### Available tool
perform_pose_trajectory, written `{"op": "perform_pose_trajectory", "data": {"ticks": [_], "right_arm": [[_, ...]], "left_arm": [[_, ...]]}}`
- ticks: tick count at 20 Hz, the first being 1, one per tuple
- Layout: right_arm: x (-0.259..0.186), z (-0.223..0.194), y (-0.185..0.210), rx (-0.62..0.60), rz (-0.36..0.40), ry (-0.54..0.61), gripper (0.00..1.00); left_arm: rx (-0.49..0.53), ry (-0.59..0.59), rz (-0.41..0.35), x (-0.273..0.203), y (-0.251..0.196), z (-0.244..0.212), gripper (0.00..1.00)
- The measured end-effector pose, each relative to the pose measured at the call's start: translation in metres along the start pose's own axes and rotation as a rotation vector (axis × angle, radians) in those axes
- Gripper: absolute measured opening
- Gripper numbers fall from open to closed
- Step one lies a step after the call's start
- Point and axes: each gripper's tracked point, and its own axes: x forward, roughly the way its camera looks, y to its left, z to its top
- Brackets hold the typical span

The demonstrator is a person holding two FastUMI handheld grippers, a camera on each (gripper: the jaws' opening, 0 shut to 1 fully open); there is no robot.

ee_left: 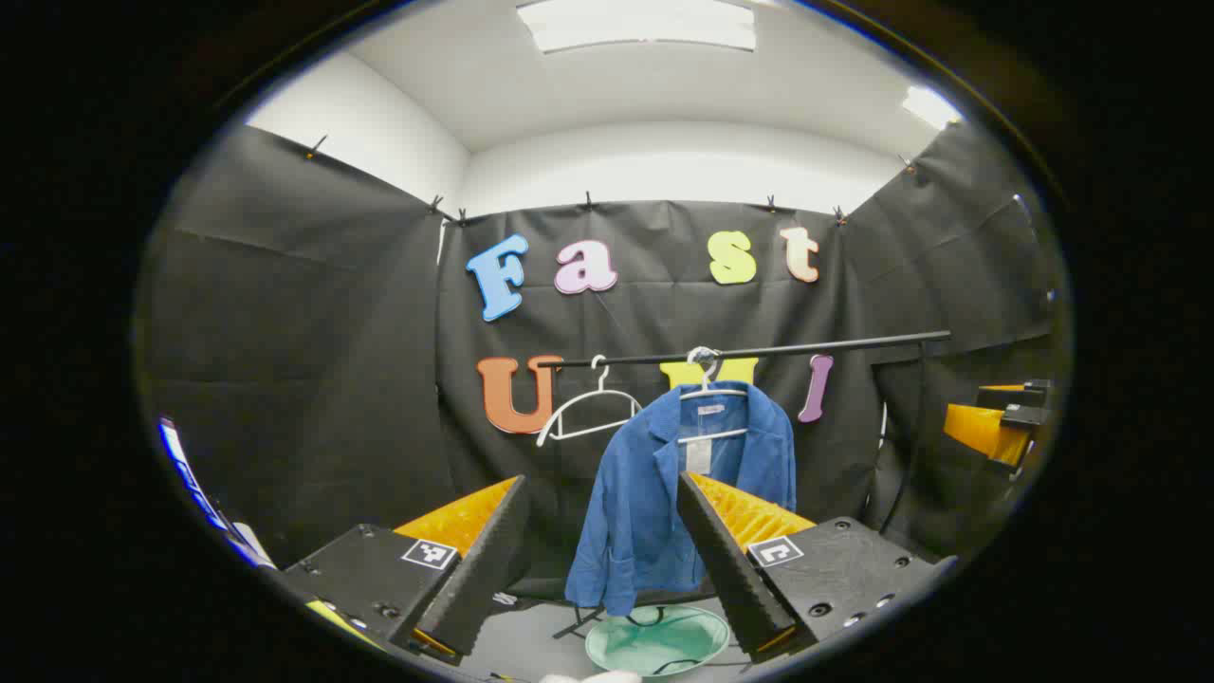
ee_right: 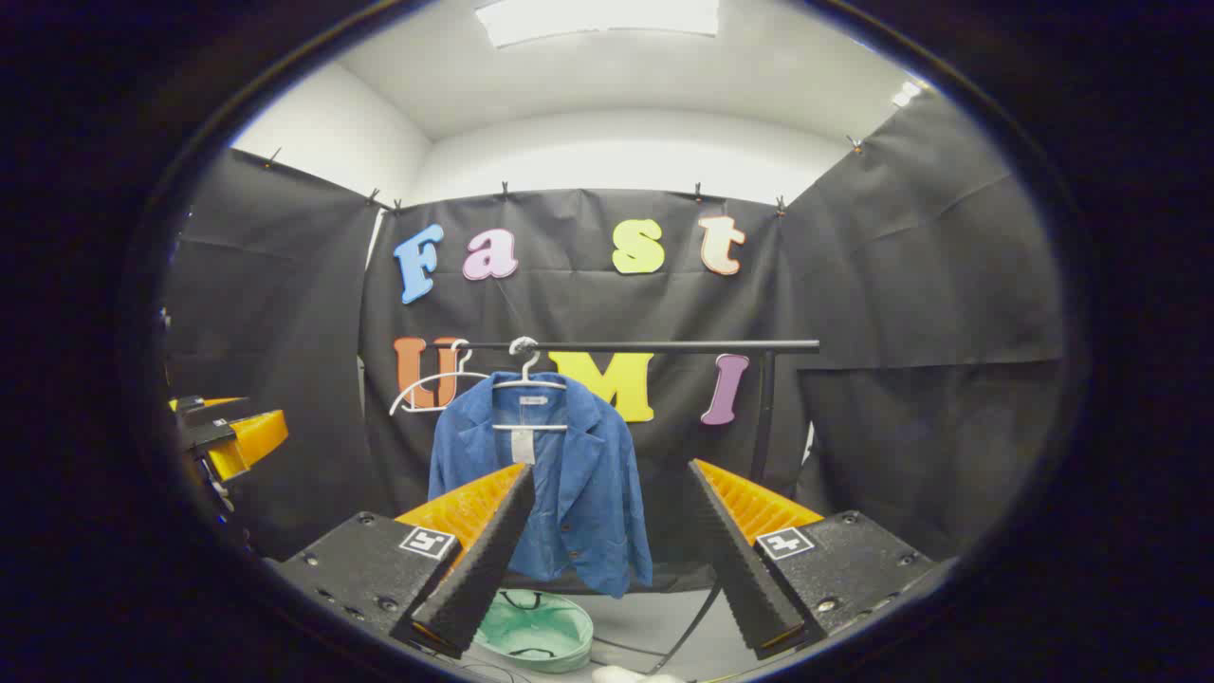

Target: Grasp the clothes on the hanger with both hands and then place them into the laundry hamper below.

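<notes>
Well ahead of both parted grippers, the blue jacket hangs.

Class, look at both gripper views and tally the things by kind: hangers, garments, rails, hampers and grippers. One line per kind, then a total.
Hangers: 2, an empty hanger and a hanger carrying the jacket
Garments: 1, blue jacket
Rails: 1, black rail
Hampers: 1, green hamper
Grippers: 2, left gripper and right gripper, both open
Total: 7
</notes>
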Motion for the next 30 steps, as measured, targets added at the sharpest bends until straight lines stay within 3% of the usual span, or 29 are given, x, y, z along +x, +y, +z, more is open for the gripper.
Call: {"op": "perform_pose_trajectory", "data": {"ticks": [5,6,8,9,22,28,30], "right_arm": [[0.001,-0.001,0.002,-0.022,-0.001,0.006,1.0],[0.001,0.0,0.001,-0.029,-0.005,0.006,1.0],[0.002,-0.001,0.002,-0.037,-0.01,-0.004,1.0],[0.002,-0.001,0.001,-0.042,-0.012,-0.003,1.0],[0.01,-0.023,-0.006,-0.066,-0.052,0.054,1.0],[0.059,-0.043,0.001,-0.089,-0.021,0.086,1.0],[0.081,-0.05,0.009,-0.081,0.018,0.099,1.0]], "left_arm": [[-0.007,-0.001,-0.012,0.001,-0.004,0.002,0.96],[-0.007,-0.003,-0.004,0.001,-0.002,0.002,0.92],[-0.003,-0.008,0.004,0.004,0.0,0.004,1.0],[-0.002,-0.007,0.001,0.004,-0.001,0.004,0.96],[0.004,0.033,-0.02,0.014,-0.004,-0.02,0.99],[0.011,0.056,-0.02,0.05,-0.028,-0.045,0.96],[-0.001,0.067,-0.036,0.067,-0.046,-0.053,0.99]]}}
